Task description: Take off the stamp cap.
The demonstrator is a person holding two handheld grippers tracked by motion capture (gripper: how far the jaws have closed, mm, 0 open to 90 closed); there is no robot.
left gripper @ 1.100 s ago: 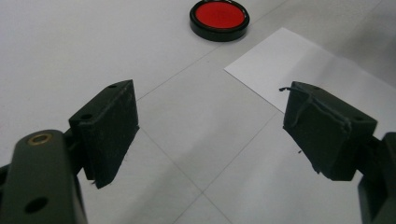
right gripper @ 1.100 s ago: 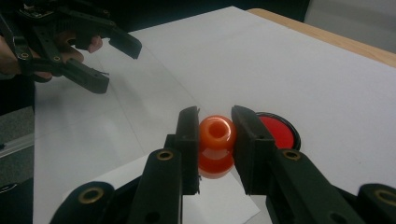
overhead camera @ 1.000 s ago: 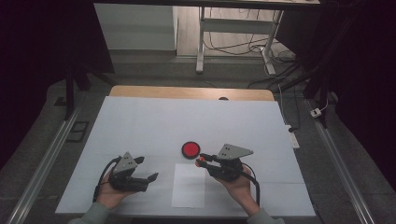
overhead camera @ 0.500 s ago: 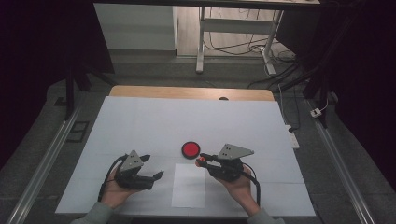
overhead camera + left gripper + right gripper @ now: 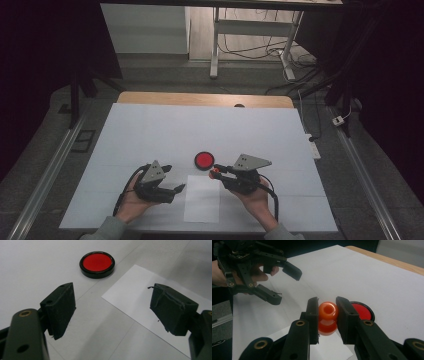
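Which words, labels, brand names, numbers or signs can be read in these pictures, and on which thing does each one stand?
None can be read.
Red disc in a black rim: plain, no print.
White sheet of paper: blank.
Orange spool-shaped piece between the jaws of the right gripper: no marking.
Left gripper, jaws open: no label visible.

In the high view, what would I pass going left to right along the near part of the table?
Left gripper → sheet of paper → right gripper clamping an orange stamp.
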